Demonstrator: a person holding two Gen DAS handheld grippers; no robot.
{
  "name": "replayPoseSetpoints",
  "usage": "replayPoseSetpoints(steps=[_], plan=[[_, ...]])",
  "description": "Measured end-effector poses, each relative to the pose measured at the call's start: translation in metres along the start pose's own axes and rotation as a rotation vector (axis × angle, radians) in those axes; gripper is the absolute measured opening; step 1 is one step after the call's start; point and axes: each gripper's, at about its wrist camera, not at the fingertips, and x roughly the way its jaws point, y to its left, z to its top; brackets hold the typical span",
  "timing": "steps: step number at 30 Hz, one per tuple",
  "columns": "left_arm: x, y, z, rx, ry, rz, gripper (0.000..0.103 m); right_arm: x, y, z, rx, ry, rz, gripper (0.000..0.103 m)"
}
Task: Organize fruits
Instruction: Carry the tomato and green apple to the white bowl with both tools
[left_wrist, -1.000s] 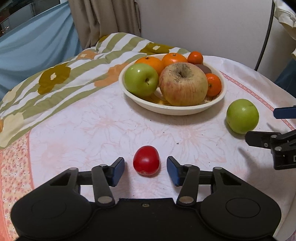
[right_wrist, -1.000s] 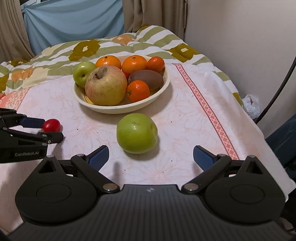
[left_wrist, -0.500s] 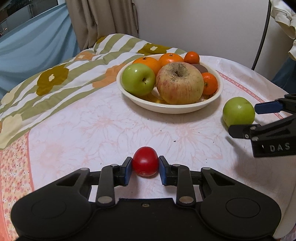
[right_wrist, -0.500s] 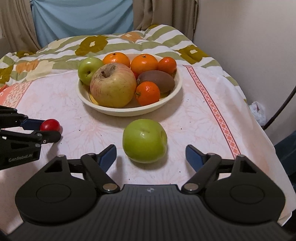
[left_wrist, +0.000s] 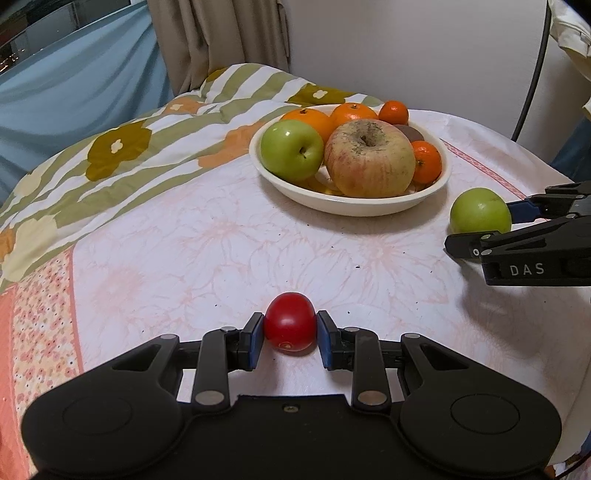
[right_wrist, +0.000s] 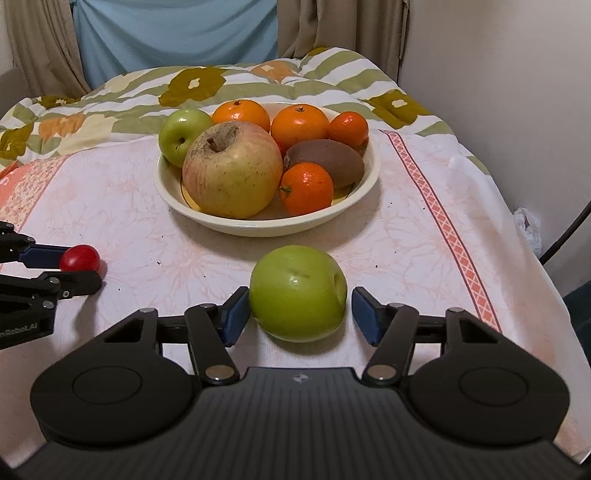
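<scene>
Two markings can be read. "DAS" is printed in pale letters on the side of the right gripper (left_wrist: 480, 221), as seen from the left wrist view. "nRobot.AI" is printed on the body of the left gripper (right_wrist: 79, 266), as seen from the right wrist view; the start of the word is cut off by the picture edge.

A cream bowl (right_wrist: 236, 225) is placed on a pale pink flowered tablecloth (left_wrist: 184, 240). The following are contained in the bowl: a large yellow-red apple (right_wrist: 232, 170), a small green apple (right_wrist: 183, 133), two oranges at the back (right_wrist: 242, 115), a small mandarin at the back right (right_wrist: 348, 128), a second mandarin at the front (right_wrist: 306, 189) and a brown kiwi (right_wrist: 325, 162).

The left gripper (left_wrist: 290, 334) is clenched on a small red tomato (left_wrist: 290, 328); both blue pads are pressed against its sides. The tomato is resting on the cloth, well apart from the bowl on its near left side.

The right gripper (right_wrist: 299, 314) is closing. A loose green apple (right_wrist: 297, 293) is located between its jaws, on the cloth just in front of the bowl. A narrow gap is visible at the right pad, so the apple is not yet gripped.

A striped, flowered quilt (right_wrist: 110, 110) is laid beyond the cloth.
</scene>
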Motion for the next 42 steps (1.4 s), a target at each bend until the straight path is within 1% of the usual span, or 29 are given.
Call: replayPoseSetpoints(steps=[5,12,19,24,31,37,42], plan=[[-0.007,0.001,0.0,-0.019,-0.003,0.012,0.033,0.001,0.001,0.0,-0.023,-0.004,0.005,0.069],[-0.02,-0.001,0.006,-0.05,-0.009,0.028,0.033,-0.007,-0.004,0.004,-0.017,0.006,0.046,0.069],[-0.036,-0.009,0.024,-0.085,-0.025,0.039,0.033,-0.026,-0.015,0.017,-0.019,-0.007,0.073,0.069],[-0.047,-0.018,0.046,-0.111,-0.048,0.048,0.033,-0.041,-0.03,0.036,-0.031,-0.03,0.086,0.069],[-0.054,-0.033,0.081,-0.135,-0.082,0.077,0.033,-0.054,-0.058,0.072,-0.049,-0.08,0.112,0.069],[-0.045,-0.044,0.115,-0.145,-0.107,0.102,0.033,-0.051,-0.082,0.102,-0.082,-0.114,0.153,0.069],[-0.024,-0.05,0.143,-0.15,-0.113,0.119,0.033,-0.038,-0.096,0.119,-0.107,-0.121,0.19,0.069]])
